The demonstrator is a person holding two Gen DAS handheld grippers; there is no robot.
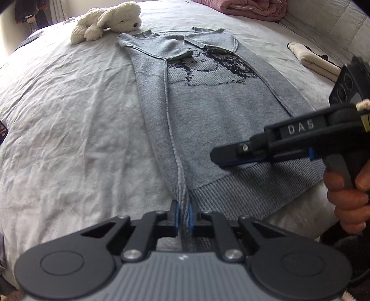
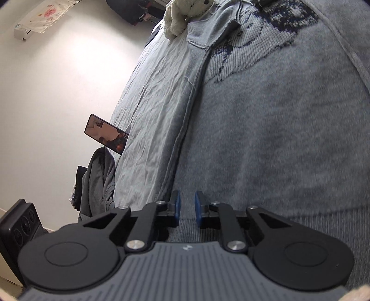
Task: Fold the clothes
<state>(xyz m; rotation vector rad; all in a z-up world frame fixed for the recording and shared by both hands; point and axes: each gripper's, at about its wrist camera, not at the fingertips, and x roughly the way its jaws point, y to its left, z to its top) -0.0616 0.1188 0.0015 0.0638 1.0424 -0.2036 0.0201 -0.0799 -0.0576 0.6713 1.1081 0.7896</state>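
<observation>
Between the left gripper's narrowed jaws sits the ribbed cuff of a folded-in sleeve; the grey sweater lies flat ahead of it on the bed. To that claw's right, the right gripper rests low on the hem, jaws nearly closed; in its own view whether they pinch fabric I cannot tell. Both sleeves look folded inward, so I judge the bottom-to-collar fold remains. Count: one sweater, two grippers, one plush toy far ahead-left, one folded cream cloth ahead-right.

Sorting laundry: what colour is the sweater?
Grey sweater with a dark navy picture; left wrist view shows it best.
</observation>
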